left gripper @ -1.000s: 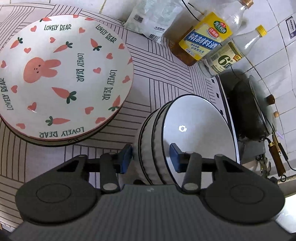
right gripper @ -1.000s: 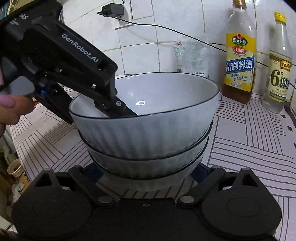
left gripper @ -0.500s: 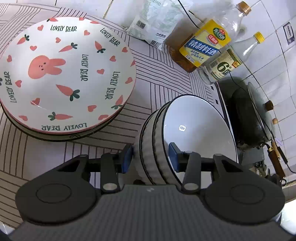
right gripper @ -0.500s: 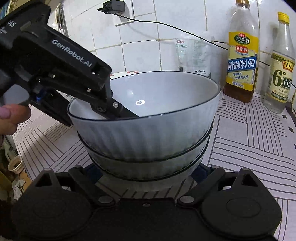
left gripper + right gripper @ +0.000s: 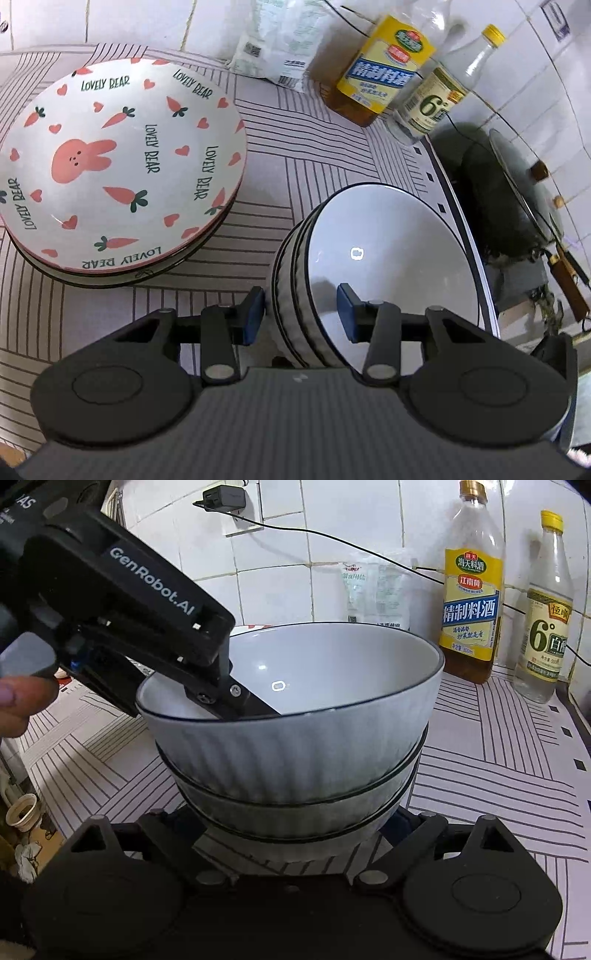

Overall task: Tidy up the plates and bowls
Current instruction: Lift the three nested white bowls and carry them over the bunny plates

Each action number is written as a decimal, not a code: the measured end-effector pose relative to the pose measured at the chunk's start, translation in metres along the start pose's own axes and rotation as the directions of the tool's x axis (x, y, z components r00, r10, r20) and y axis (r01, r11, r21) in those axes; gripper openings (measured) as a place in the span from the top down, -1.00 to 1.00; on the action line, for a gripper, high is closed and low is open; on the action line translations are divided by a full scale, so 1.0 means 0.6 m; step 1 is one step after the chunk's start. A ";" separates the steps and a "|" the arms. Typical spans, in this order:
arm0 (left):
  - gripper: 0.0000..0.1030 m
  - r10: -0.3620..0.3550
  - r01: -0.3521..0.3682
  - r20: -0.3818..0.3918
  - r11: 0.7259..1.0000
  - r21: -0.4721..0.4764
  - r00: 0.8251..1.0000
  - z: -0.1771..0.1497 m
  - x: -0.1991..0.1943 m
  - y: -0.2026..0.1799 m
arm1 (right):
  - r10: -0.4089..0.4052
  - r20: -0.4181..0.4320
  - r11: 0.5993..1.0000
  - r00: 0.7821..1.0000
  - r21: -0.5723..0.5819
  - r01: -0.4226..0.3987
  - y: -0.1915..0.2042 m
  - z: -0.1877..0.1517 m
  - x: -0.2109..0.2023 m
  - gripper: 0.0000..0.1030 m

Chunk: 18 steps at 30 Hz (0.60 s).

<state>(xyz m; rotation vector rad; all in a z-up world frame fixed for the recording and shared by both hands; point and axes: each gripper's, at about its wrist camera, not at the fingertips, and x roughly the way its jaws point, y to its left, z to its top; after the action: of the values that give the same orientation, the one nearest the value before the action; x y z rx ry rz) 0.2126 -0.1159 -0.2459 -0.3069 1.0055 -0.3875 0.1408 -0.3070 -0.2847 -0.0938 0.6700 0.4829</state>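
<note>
A stack of three white ribbed bowls with dark rims (image 5: 391,258) (image 5: 295,746) stands on the striped counter. My left gripper (image 5: 301,314) is open, its fingers straddling the rim of the stack, one inside the top bowl, one outside; its body shows in the right wrist view (image 5: 147,627). My right gripper (image 5: 295,823) is open around the base of the stack, its fingertips mostly hidden by the bowls. A stack of rabbit-and-carrot plates (image 5: 118,166) sits to the left of the bowls.
Two bottles, a yellow-labelled one (image 5: 384,81) (image 5: 471,602) and a clear one (image 5: 439,99) (image 5: 546,627), and a plastic bag (image 5: 280,48) stand by the tiled wall. A dark wok (image 5: 509,206) sits past the counter's right edge. A cable runs along the wall.
The left gripper has widened slightly and pulled back a little around the bowl rim. The bowl stack and right gripper have barely moved.
</note>
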 end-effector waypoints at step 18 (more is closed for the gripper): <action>0.21 0.013 -0.022 0.057 0.986 0.165 0.998 0.028 -0.169 -0.037 | 0.034 0.093 0.997 0.995 -0.073 -0.027 0.071 0.092 -0.093 -0.86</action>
<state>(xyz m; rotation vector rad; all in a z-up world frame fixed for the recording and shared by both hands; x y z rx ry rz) 0.1750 -0.0889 -0.1515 -0.1576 0.9143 -0.4413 0.1148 -0.2785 -0.2041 -0.1282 0.5627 0.5376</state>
